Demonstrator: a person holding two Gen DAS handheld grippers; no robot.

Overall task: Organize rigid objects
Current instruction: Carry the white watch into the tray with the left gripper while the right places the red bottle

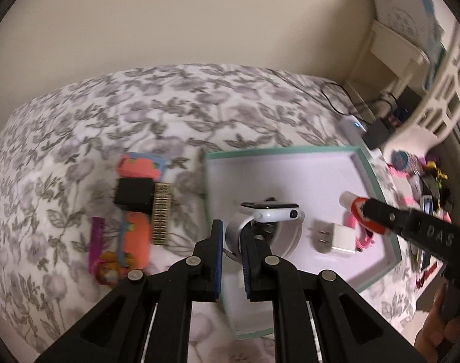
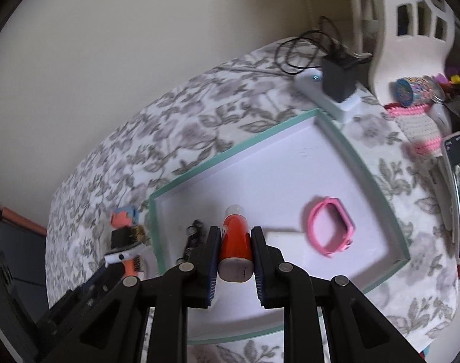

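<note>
The smartwatch (image 1: 270, 211), its white band clamped in the left gripper (image 1: 232, 236), hangs over the teal-rimmed tray (image 1: 378, 181), while at three o'clock the right gripper (image 2: 236, 243) pinches an orange tube (image 2: 236, 236).

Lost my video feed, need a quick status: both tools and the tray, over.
Left tool shut on watch. Right tool shut on orange tube. Both over tray; pink band, white plug inside.

Two watches (image 1: 269, 211) (image 2: 331, 227), one tray (image 1: 290, 151).
</note>
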